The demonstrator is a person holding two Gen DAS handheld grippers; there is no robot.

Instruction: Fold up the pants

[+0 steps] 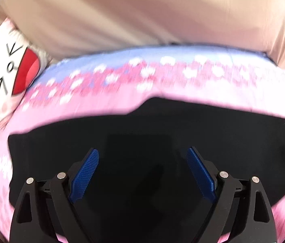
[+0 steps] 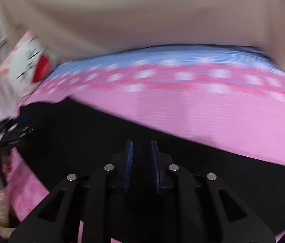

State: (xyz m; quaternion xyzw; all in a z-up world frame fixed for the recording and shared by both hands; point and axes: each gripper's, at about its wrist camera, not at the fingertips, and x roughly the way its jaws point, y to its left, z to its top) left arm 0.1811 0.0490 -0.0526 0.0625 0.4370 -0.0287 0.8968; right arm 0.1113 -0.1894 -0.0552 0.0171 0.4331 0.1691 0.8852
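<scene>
The black pants (image 1: 162, 125) lie flat on a pink bedspread (image 1: 102, 105); they also fill the lower part of the right wrist view (image 2: 81, 133). My left gripper (image 1: 142, 154) hovers over the pants with its blue pads (image 1: 85, 172) spread wide and nothing between them. My right gripper (image 2: 141, 147) is over the pants too, its blue pads (image 2: 129, 162) nearly parallel with a narrow gap and nothing visible between them. The left gripper also shows in the right wrist view (image 2: 11, 133), held in a hand at the far left. Both views are motion-blurred.
The bedspread (image 2: 203, 117) has a blue band with white and pink flowers at its far edge. A white pillow (image 1: 11, 66) with a cartoon face lies at the far left. A beige curtain (image 1: 142, 16) hangs behind the bed.
</scene>
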